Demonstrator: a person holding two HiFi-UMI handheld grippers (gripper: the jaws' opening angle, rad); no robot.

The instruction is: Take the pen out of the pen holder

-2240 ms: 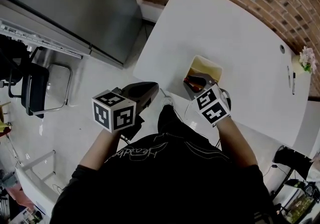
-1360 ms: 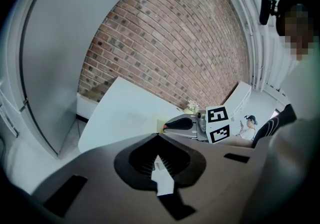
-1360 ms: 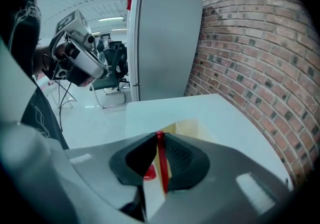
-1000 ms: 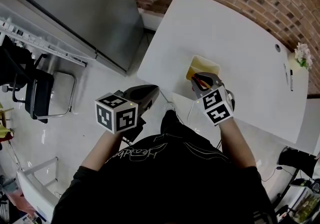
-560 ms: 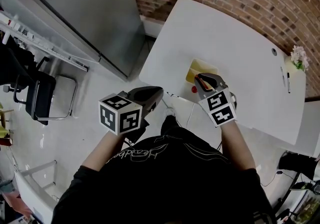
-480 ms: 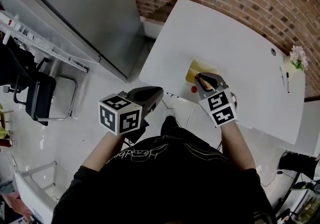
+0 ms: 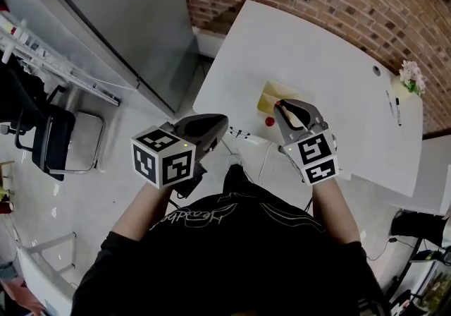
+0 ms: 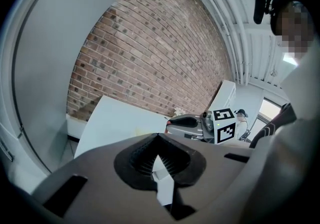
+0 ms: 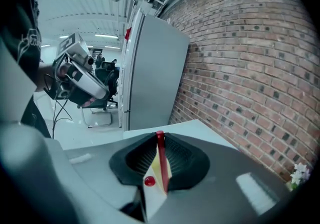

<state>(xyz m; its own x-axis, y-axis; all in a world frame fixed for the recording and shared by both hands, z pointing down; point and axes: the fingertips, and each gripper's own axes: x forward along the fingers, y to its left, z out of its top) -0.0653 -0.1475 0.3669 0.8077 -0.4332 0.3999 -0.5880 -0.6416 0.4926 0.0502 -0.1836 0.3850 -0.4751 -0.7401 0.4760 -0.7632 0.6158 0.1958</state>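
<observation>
R gripper (image 7: 284,108) pinches red pen (image 9: 160,158); lift straight, clear of yellow pen holder (image 7: 269,94). L gripper (image 8: 158,142) jaws pressed together, empty.

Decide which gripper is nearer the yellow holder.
Right. The right gripper, shut on a red pen, is just beside the holder. The left gripper is farther off, by the table's near corner.

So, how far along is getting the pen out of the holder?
Done: the right hand-held gripper grips the red pen. In hand: the pen stands over the yellow pen holder; whether its tip is clear, I cannot tell. Left: carry it clear of the holder.
</observation>
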